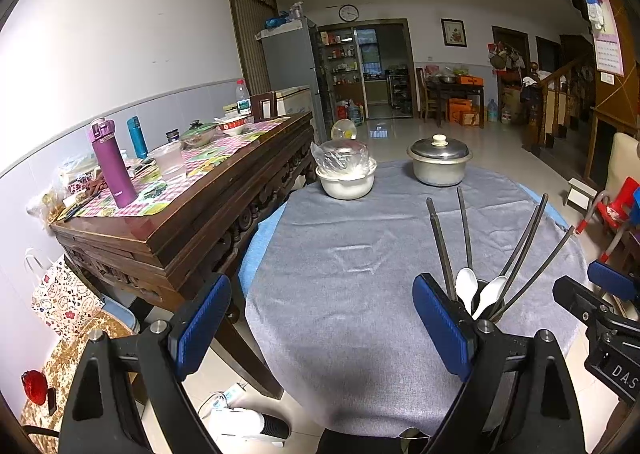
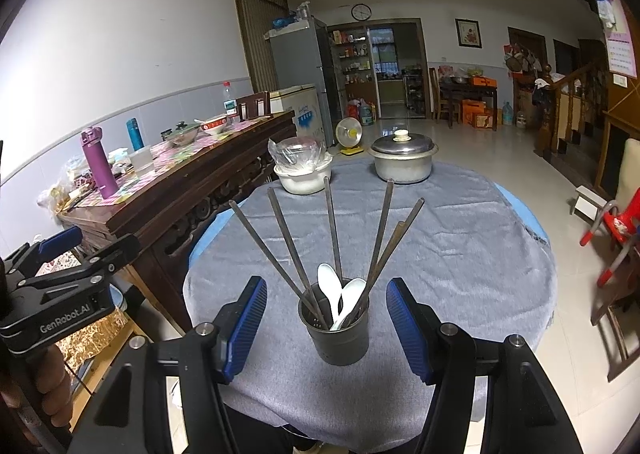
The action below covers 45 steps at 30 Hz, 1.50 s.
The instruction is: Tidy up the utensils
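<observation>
Item: dark cylindrical metal utensil holder, with dark chopsticks and two white plastic spoons, on our grey-clothed round table. Our right gripper straddles it, released; left gripper released, empty.

The left black gripper with blue ribbed pads hangs with jaws spread wide, empty. The right black gripper with blue ribbed pads points slightly downward, jaws parted, pads gripping nothing.
</observation>
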Each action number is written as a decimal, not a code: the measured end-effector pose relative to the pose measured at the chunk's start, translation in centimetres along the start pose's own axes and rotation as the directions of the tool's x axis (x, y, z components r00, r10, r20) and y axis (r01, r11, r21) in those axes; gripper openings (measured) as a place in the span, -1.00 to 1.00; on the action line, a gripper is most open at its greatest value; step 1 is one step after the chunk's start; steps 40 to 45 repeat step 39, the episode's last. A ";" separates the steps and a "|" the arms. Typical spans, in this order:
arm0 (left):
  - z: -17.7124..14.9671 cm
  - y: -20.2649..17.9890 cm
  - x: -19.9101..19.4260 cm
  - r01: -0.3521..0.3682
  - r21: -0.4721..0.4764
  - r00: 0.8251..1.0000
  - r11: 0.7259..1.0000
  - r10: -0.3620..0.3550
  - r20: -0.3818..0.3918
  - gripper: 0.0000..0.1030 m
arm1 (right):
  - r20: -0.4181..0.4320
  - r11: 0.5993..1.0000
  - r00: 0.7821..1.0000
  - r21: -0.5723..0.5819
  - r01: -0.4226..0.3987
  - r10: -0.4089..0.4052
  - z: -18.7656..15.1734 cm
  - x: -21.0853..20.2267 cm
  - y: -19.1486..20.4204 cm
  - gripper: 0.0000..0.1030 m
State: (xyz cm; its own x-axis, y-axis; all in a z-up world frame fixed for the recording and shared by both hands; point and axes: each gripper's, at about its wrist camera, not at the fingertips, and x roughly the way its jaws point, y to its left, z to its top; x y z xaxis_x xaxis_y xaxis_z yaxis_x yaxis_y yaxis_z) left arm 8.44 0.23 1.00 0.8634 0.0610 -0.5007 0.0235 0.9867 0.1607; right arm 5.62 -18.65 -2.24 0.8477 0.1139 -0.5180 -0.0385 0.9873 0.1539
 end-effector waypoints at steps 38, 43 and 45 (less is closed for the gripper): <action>-0.4 0.9 2.7 0.079 -0.036 0.997 0.996 -0.080 -0.023 0.80 | -0.015 0.998 0.999 0.032 0.050 -0.050 -0.1 1.3 -3.1 0.29; -0.5 1.2 3.4 0.081 -0.045 0.996 0.996 -0.083 -0.032 0.80 | -0.022 0.996 0.997 0.051 0.069 -0.068 -0.2 1.8 -4.1 0.29; -0.5 1.2 3.4 0.081 -0.045 0.996 0.996 -0.083 -0.032 0.80 | -0.022 0.996 0.997 0.051 0.069 -0.068 -0.2 1.8 -4.1 0.29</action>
